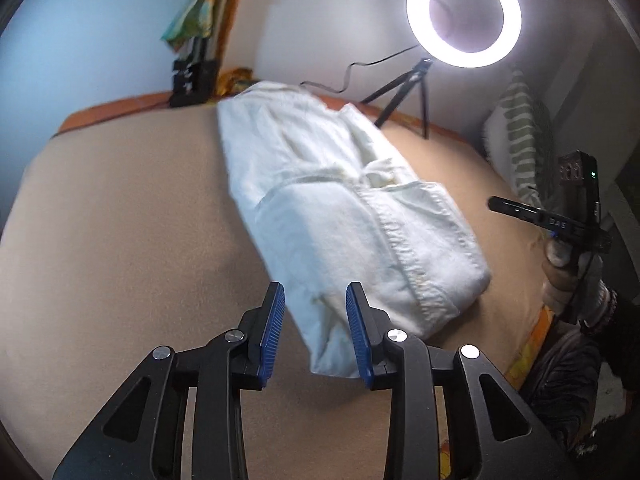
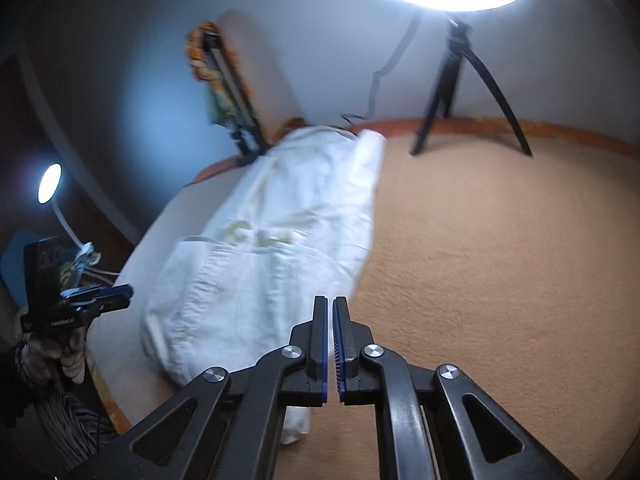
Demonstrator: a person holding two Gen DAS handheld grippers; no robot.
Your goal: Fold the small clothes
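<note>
A white folded garment [image 1: 340, 216] lies across the tan-covered table [image 1: 120, 220], its far end reaching the orange back edge. Behind it stands a lit ring light [image 1: 464, 12] on a black tripod [image 1: 416, 84], with a dark cable [image 1: 360, 70] trailing along the wall. To the left of the garment's far end a colourful object [image 1: 196, 20] leans against the wall above a black block [image 1: 192, 80]; what they are is hard to make out. A striped cushion [image 1: 524, 136] sits at the right.

The left claw [image 1: 316, 320] hangs just above the garment's near end, its blue pads [image 1: 274, 320] apart and gripping nothing. The right claw [image 2: 333, 340] is nearly closed, only a thin slit between its pads, with no cloth in it; the garment's near corner passes beneath it, partly hidden. A small lamp [image 2: 50, 184] glows at the far left in the right wrist view. Both views are blurred.
</note>
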